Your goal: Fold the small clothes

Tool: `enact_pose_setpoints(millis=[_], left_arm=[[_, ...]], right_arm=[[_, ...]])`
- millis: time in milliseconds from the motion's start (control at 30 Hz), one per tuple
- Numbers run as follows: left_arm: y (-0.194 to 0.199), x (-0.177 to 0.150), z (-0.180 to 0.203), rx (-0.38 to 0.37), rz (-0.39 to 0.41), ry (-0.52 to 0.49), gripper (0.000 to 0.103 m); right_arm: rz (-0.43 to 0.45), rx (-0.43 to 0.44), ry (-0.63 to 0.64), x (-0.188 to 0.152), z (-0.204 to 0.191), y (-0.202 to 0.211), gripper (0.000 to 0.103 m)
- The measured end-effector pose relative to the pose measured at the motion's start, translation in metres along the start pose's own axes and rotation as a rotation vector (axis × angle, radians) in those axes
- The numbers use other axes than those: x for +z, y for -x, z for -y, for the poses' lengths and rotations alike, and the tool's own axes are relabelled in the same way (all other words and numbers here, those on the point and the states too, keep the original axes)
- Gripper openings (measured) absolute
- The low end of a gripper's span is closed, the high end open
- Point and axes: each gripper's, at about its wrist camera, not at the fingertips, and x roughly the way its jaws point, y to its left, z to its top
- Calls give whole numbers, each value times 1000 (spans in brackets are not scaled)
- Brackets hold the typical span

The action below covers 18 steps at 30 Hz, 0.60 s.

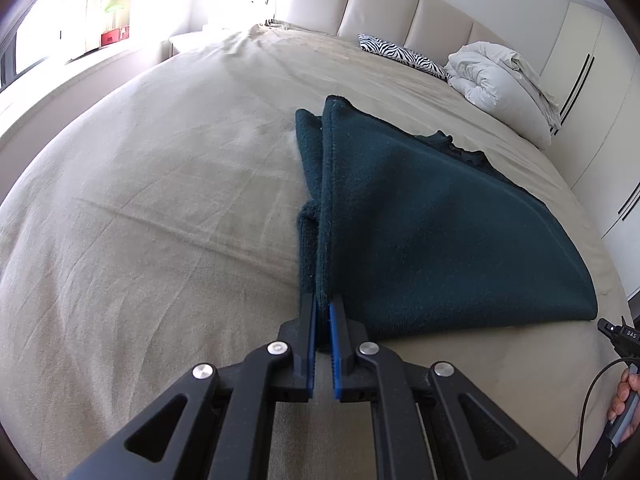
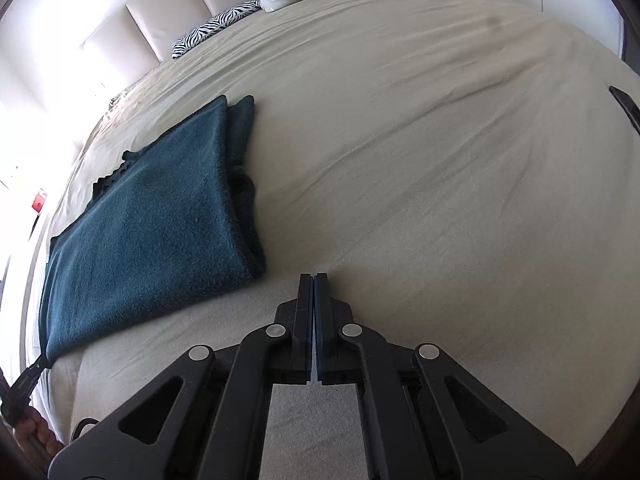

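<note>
A dark teal fleece garment (image 1: 420, 224) lies folded on the beige bed (image 1: 160, 200). My left gripper (image 1: 323, 300) is shut on the garment's near left corner and holds that edge lifted a little. In the right wrist view the garment (image 2: 148, 232) lies to the left, and the left gripper (image 2: 38, 364) pinches its near corner at the far left edge. My right gripper (image 2: 314, 276) is shut and empty, over bare bed sheet just right of the garment's near right corner, not touching it. It also shows at the right edge of the left wrist view (image 1: 616, 336).
A white duvet bundle (image 1: 500, 80) and a zebra-print pillow (image 1: 400, 56) lie by the padded headboard (image 1: 384, 4). White wardrobe doors (image 1: 592, 92) stand to the right. A dark flat object (image 2: 626, 108) lies at the bed's right edge. A window sill (image 1: 60, 68) runs at left.
</note>
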Motion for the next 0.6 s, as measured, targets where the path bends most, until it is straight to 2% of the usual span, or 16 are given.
enact_pose_setpoints(millis=[100,133,167,200,233,267,400,433,467,533,567,600], left_arm=[[7,3,-6,-8,16,41,17],[9,5,-6,-7,22,42,20],[10,6,-6,-6,27,43,21],[11,8,-6,-9,30,42,21],[11,10,-5,-10,32,40,21],[10,11,-4,-8,32,37,21],[-3,13,2,13,2,13,21],[-6,13,3,17,-4,13,21],[-7,13,3,19,-4,15,21],[-8,14,3,16,-2,19,21],[-9,15,3,16,-4,18,21],[-9,15,3,17,-5,16,21]], right_arm=[[64,62,-4,8,-5,20,4],[81,74,-6,11,-8,25,12],[99,72,1,14,-12,29,29],[115,61,12,18,-16,31,42],[136,60,14,21,-19,32,65],[157,72,9,23,-23,33,70],[134,79,101,36,-45,17,66],[100,53,134,37,-51,7,57],[56,43,155,38,-56,-4,32],[-10,14,169,38,-59,-20,11],[-1,-2,167,37,-59,-20,6],[6,-2,165,35,-58,-19,6]])
